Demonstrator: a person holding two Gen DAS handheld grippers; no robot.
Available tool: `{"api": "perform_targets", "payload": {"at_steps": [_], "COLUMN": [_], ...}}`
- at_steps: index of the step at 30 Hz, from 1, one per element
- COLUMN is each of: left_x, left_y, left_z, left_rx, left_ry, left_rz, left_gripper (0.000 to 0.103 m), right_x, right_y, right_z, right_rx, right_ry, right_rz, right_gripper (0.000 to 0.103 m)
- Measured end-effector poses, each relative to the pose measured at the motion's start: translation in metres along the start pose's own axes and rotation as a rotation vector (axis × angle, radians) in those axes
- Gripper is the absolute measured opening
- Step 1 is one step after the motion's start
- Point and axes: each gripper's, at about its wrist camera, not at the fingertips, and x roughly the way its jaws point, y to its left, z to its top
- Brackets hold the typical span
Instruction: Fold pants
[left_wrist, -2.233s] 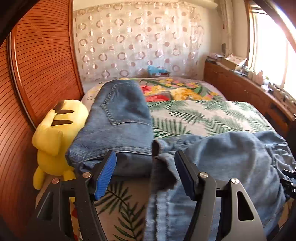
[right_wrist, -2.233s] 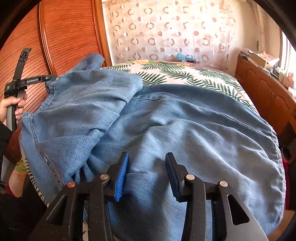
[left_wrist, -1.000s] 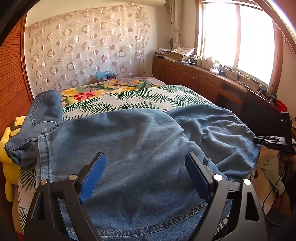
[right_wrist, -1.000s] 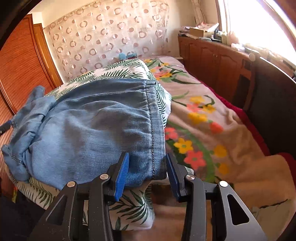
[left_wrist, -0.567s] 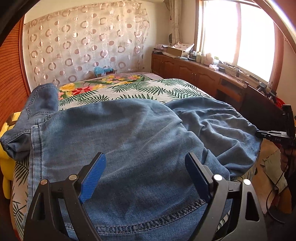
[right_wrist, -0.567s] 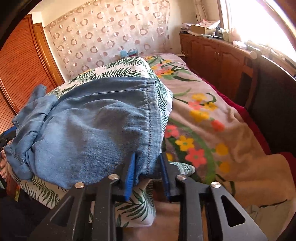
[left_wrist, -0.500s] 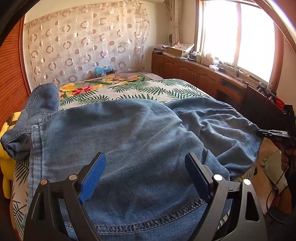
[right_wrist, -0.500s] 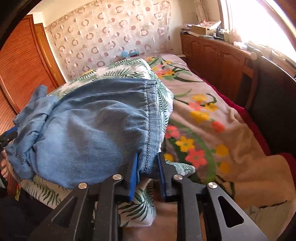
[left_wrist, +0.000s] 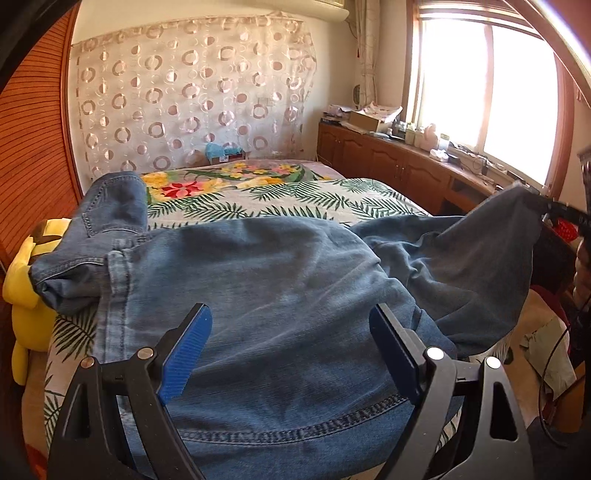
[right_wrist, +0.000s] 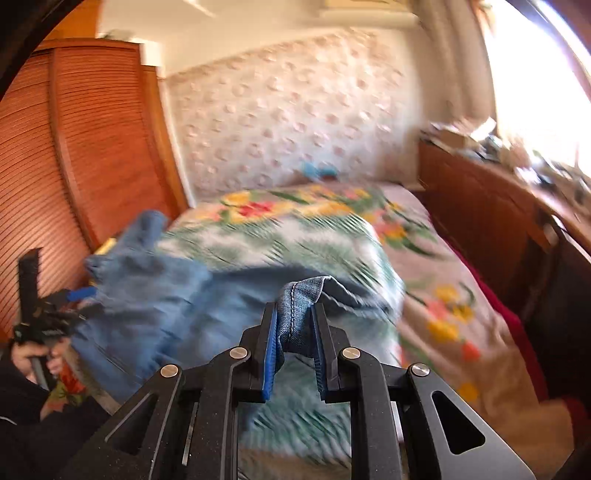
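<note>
Between our right claw's (right_wrist: 293, 345) blue pads the jeans' hem (right_wrist: 301, 295) now sits pinched, the jaws having just closed on it, and that corner has lifted off the bed (right_wrist: 424, 295) (the fold can start). Farther left, our left claw (left_wrist: 290, 354) hangs wide, empty, over the jeans (left_wrist: 258, 277).

The pants (left_wrist: 280, 295) are faded blue denim jeans, spread crosswise over the near end of the bed. A stitched edge runs along their near side at 6 o'clock. At 9 o'clock a darker part with a back pocket lies crumpled and folded back. At 3 o'clock one end is lifted clear of the bed, hanging taut. The right wrist view shows that stitched hem (right_wrist: 295, 314) bunched upright.
</note>
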Motion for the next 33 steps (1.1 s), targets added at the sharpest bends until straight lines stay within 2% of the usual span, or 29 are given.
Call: {"api": "perform_targets", "payload": {"at_steps": [9,13,16,18,21,23,27,29,33], "left_x": [-0.026,-0.036,-0.04,-0.04,-0.037,-0.037,-0.032,-0.027,-0.014], "left_y": [0.026,0.037,0.046,0.05,0.058,0.061,0.06,0.058,0.052], "left_z": [0.0,-0.005,-0.01,-0.012,-0.016,-0.017,-0.02,-0.021,-0.024], "left_rx": [-0.044,-0.059,-0.078,-0.087,-0.102,-0.107,-0.108,-0.101,-0.081], "left_ry": [-0.045,-0.059,-0.062,-0.059,-0.05,-0.047,-0.039,-0.031,-0.005], "left_rz": [0.046,0.067,0.078,0.084,0.087,0.085,0.071,0.066,0.042], "left_gripper": [0.087,0.088,0.088,0.087,0.088,0.088,0.088,0.088,0.088], "right_x": [0.035,0.053,0.075,0.09,0.111,0.125,0.129,0.111,0.122], "right_y": [0.105,0.153,0.179,0.188,0.195,0.182,0.173,0.171,0.17], "right_z": [0.059,0.065,0.062,0.06,0.058,0.063,0.065,0.06,0.051], "right_rx": [-0.184,-0.248,-0.269,-0.263,-0.251,-0.239,-0.237,-0.233,-0.216], "right_ry": [-0.082,-0.069,-0.025,0.001,0.035,0.046,0.063,0.079,0.136], "right_rz": [0.237,0.343,0.401,0.411,0.388,0.377,0.325,0.309,0.285], "right_gripper": [0.017,0.017,0.017,0.019,0.027,0.029,0.035,0.036,0.036]}}
